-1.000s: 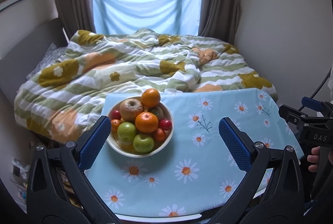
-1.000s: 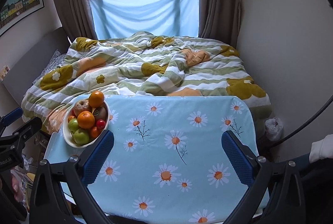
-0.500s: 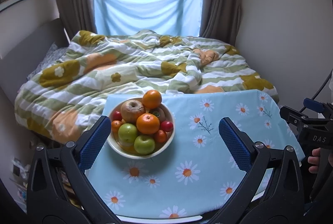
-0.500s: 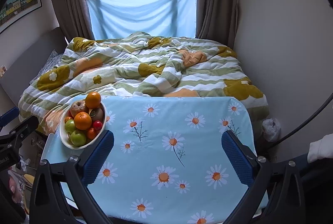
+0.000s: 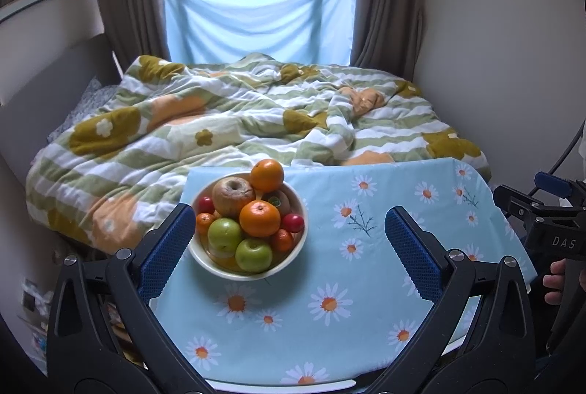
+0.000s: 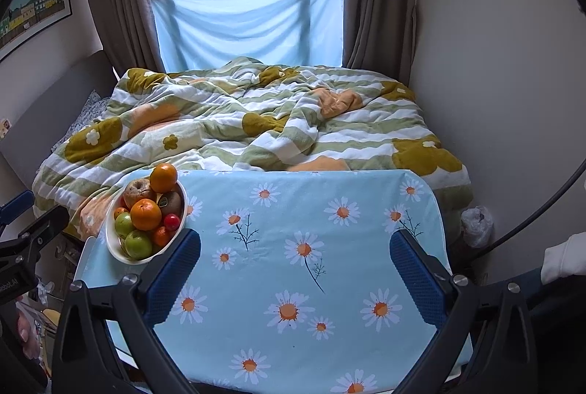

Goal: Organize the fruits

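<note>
We hold our left gripper (image 5: 289, 240) with jaws wide apart, empty, above the daisy-print tablecloth (image 5: 366, 284); our right gripper (image 6: 295, 265) likewise. The white fruit bowl (image 5: 293, 254), heaped with oranges and green apples, sits at the cloth's far-left corner, beside the bed's quilt (image 5: 219, 122).

The fruit bowl (image 5: 293, 256) sits at the table's (image 5: 366, 339) left end, bed (image 5: 256, 122) behind.
</note>
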A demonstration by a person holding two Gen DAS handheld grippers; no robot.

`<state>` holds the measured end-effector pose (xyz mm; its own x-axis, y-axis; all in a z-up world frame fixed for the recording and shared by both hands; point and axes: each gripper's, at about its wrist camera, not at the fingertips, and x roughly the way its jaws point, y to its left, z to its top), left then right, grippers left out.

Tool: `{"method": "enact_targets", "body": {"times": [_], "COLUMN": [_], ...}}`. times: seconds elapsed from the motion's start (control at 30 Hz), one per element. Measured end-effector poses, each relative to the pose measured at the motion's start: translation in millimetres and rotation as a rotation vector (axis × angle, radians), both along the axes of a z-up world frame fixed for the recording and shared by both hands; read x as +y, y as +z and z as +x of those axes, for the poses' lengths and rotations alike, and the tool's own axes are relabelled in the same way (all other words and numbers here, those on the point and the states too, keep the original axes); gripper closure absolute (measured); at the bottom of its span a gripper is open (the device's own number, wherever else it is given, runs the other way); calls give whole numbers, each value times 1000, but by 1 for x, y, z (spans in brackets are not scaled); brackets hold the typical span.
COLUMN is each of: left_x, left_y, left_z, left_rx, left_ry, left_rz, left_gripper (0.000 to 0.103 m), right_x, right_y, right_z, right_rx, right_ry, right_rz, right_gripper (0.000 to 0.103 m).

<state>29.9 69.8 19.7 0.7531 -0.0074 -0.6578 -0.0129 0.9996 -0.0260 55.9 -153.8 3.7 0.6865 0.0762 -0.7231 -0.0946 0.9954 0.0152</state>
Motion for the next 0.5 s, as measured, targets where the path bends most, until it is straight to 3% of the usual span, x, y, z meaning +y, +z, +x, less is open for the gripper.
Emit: {"method": "enact_targets", "body": {"times": [0.5], "left_x": [0], "left_y": [0], "left_z": [0], "left_rx": [-2], "left_ry": [1], "left_rz": [0], "left_gripper": [0], "right_x": [-2], "right_y": [0], "right_z": [0], "right_rx": [-1], "right_ry": [1], "right_rz": [1], "right_gripper": [0]}}
